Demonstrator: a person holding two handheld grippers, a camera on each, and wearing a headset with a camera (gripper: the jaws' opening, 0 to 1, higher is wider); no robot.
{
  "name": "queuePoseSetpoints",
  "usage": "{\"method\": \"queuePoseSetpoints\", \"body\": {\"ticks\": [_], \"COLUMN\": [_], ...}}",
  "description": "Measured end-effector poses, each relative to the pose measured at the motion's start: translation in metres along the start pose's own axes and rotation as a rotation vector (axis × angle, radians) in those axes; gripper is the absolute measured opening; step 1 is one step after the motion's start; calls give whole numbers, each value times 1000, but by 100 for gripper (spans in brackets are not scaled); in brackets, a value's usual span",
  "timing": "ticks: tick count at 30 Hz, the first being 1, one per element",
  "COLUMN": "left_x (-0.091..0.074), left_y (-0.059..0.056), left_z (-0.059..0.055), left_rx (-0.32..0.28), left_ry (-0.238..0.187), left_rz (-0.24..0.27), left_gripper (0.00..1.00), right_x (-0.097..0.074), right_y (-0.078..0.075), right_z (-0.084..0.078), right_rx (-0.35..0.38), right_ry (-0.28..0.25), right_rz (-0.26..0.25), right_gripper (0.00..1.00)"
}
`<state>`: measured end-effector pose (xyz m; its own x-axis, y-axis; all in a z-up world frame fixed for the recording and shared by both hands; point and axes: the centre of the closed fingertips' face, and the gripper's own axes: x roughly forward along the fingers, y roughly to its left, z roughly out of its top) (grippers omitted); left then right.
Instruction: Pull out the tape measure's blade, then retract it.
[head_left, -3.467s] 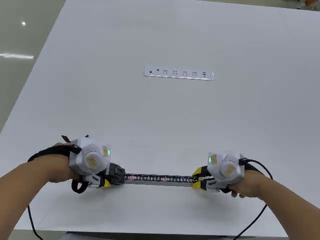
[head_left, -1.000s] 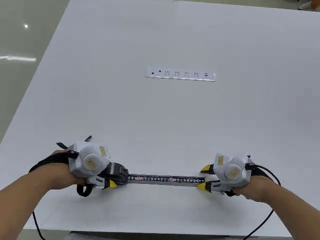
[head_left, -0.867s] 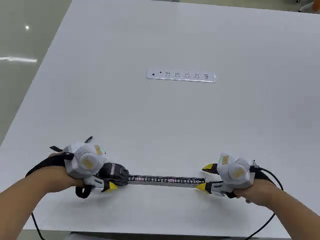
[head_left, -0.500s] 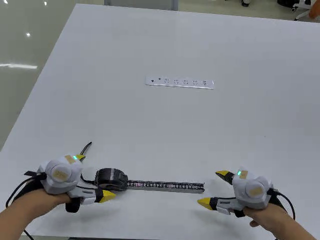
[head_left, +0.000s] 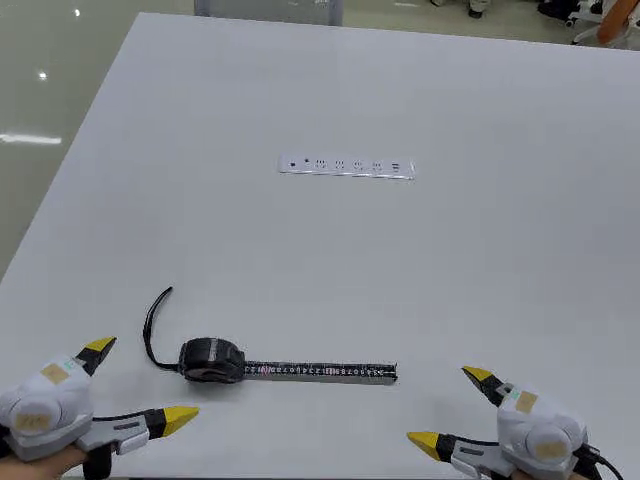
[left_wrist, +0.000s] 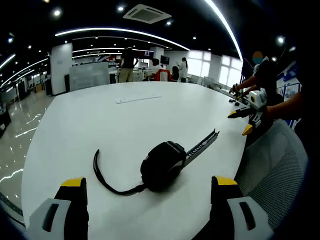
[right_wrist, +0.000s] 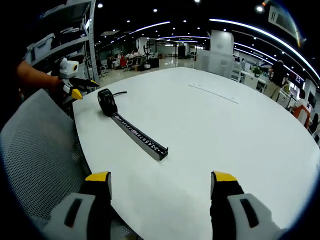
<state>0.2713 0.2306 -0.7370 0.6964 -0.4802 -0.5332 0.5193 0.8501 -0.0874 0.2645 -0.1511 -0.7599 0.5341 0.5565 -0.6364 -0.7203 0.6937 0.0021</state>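
Item: tape measure (head_left: 211, 360), black case, on its side on white table (head_left: 420, 260) nr front edge, w/ blade (head_left: 320, 372) drawn out flat along the tabletop to the R, hook end (head_left: 392, 373) free. Wrist strap (head_left: 152, 325) curls away behind the case. L gripper (head_left: 140, 381): jaws apart, holding nothing, just short of the case on the strap side. R gripper (head_left: 451, 408): jaws apart, holding nothing, near the hook end, not touching. Power strip (head_left: 346, 166) well apart at mid-table. Status, as judged: pull-out done, retract not yet. Risks: blade seems to stay out by itself (lock not legible in these views), so if it's freed w/ no jaw on the hook end it may whip home, slap the case mouth & skid the case. Pressing the lock w/ case unheld could shove it off the front edge. Strap may foul the L jaws. Thin blade lying flat is awkward to pinch; a skewed lift could kink it.
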Motion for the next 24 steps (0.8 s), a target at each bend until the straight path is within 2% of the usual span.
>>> {"method": "queuePoseSetpoints", "body": {"ticks": [4,5,8,11,15,19,21,24], "left_x": [-9,-12,-16,-24,-32,-34,-35,-33], "left_y": [-4,-4,-5,-4,-1,2,1,0], "left_z": [5,5,4,6,5,-4,-4,0], "left_rx": [-15,-19,-1,-17,-26,-37,-49,-34], "left_ry": [-19,-24,-15,-22,-45,-31,-31,-30], "left_rz": [-1,-3,6,34,57,60,49,41], "left_gripper": [100,100,100,100,100,100,100,100], "right_x": [-14,-19,-32,-44,-54,-60,-63,-68], "right_y": [-8,-15,-22,-27,-27,-24,-22,-24], "right_z": [0,0,-1,-2,-7,-17,-21,-25], "right_rx": [14,0,26,54,55,51,51,65], "right_ry": [-14,-10,-17,-31,-33,-22,-16,-26], "right_rz": [-54,-96,-133,-156,-165,-166,-166,-175], "right_gripper": [89,91,94,99,100,100,100,100]}}
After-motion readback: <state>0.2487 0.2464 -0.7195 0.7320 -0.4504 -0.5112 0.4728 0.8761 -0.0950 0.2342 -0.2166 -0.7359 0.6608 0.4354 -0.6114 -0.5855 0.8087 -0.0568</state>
